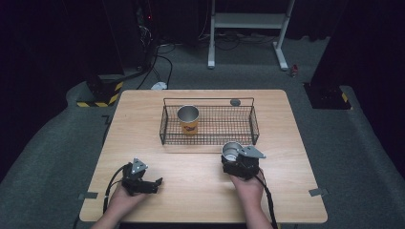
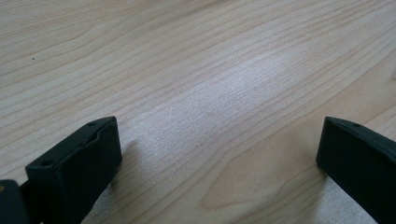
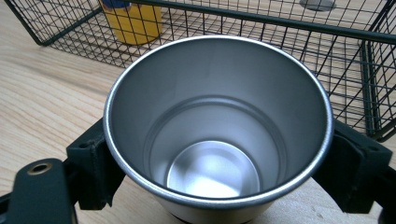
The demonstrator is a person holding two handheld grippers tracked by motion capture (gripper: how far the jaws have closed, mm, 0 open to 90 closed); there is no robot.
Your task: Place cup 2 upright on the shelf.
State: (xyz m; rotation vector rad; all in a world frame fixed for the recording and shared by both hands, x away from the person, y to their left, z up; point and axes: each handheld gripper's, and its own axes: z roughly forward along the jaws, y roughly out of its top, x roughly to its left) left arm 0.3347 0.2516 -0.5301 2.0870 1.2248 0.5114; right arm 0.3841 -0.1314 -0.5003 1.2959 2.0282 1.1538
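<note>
Just short of the wire basket's (image 1: 208, 138) near wall, on the counter (image 1: 200, 191): steel cup (image 3: 217, 135) upright, mouth up, long axis vertical, clamped between the right gripper's (image 1: 239, 162) jaws. Basket straight ahead, yellow cup (image 1: 188, 119) inside at left. Left gripper (image 2: 219, 154) spread wide, empty, farther off.

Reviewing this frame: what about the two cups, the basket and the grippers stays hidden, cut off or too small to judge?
- Steel cup: its outer wall and base, right gripper view; its own rim hides them.
- Yellow cup: top cut off by that view's upper edge; print too small in the high view.
- Grey disc behind the wire basket: too small to identify.
- Left gripper: jaws cut off at the bottom edge.
</note>
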